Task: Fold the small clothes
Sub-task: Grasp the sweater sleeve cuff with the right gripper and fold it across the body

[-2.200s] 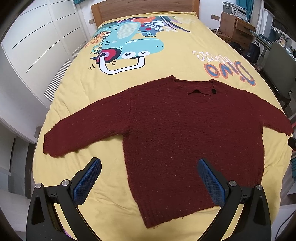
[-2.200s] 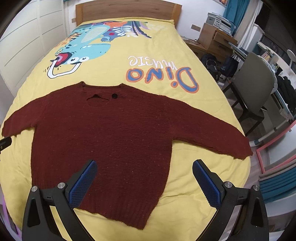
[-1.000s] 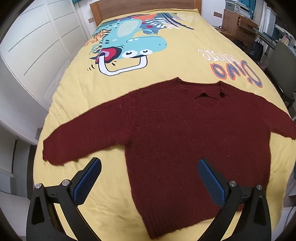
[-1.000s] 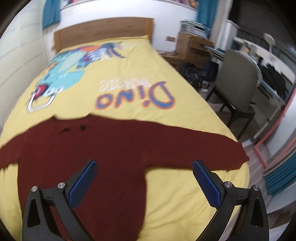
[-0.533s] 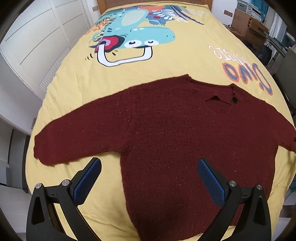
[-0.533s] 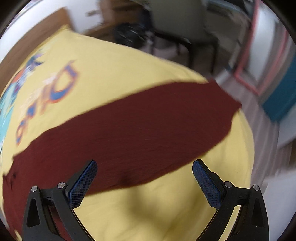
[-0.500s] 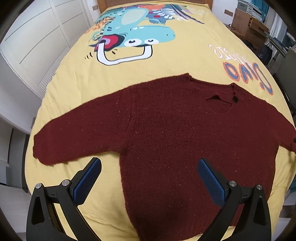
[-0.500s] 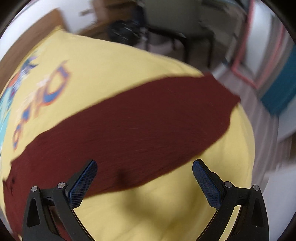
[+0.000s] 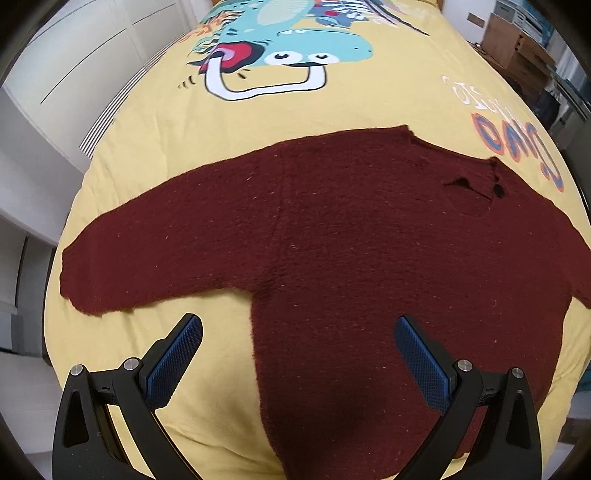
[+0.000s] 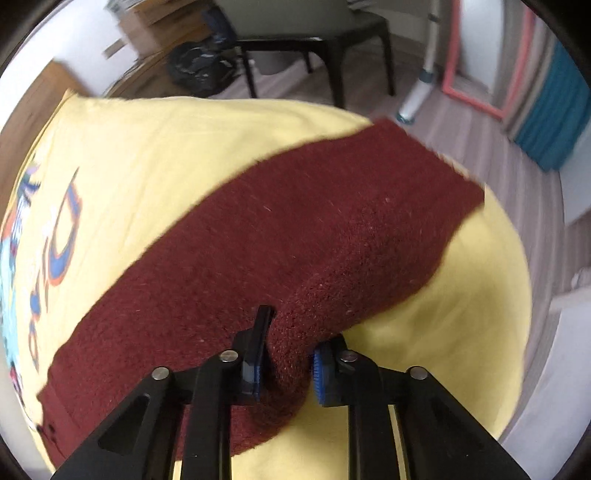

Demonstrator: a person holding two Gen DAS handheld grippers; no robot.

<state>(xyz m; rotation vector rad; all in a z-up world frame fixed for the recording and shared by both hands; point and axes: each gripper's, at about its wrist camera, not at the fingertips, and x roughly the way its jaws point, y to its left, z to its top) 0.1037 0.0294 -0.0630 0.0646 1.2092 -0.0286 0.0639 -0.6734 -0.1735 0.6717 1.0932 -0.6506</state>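
One maroon sweater (image 9: pixel 351 236), one yellow bedspread (image 9: pixel 155 147), one chair (image 10: pixel 295 33), two grippers.

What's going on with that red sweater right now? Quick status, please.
Right tool shut on a sleeve of the sweater. Left tool open, above the sweater's side edge, not touching. Sweater flat on the yellow bedspread. Nothing in the way.

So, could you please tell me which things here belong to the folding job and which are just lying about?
Job:
- dark red sweater
- right gripper, shut on its sleeve
- left gripper, open

Lying about:
- chair
- black bag
- wooden drawers
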